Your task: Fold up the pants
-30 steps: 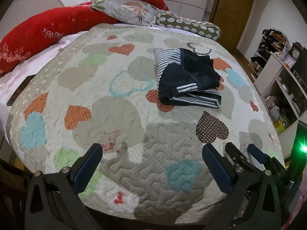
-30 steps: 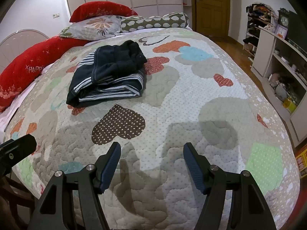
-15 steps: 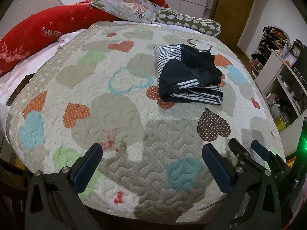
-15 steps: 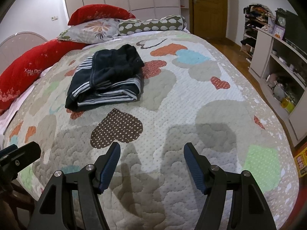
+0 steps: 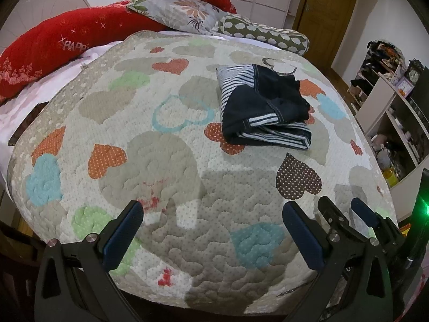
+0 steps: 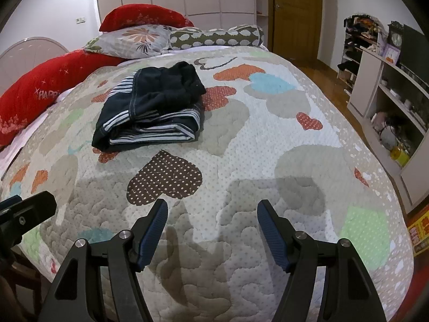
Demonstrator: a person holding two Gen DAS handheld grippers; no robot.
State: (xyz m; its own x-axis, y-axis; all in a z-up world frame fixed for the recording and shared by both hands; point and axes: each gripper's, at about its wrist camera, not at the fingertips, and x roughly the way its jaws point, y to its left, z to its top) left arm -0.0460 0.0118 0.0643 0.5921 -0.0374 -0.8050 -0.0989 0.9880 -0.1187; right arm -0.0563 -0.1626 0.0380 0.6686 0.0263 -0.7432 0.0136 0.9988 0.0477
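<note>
Nearest us, the left gripper (image 5: 211,214) hangs over the foot of the bed, jaws wide apart, gripping nothing. Beside it the right gripper (image 6: 211,214) is the same story: spread and empty, pulled back as though the job's wrapped up. Further along, on the heart-patterned quilt (image 6: 268,139), sit the pants (image 6: 150,112), dark with striped trim, folded into a compact bundle well apart from both tools. The top layer looks a bit rumpled, mind. Nothing lies between grippers and bundle. Beyond, the pillows (image 6: 134,37) line the headboard; shelves (image 6: 388,86) stand off right, out of the way.
</note>
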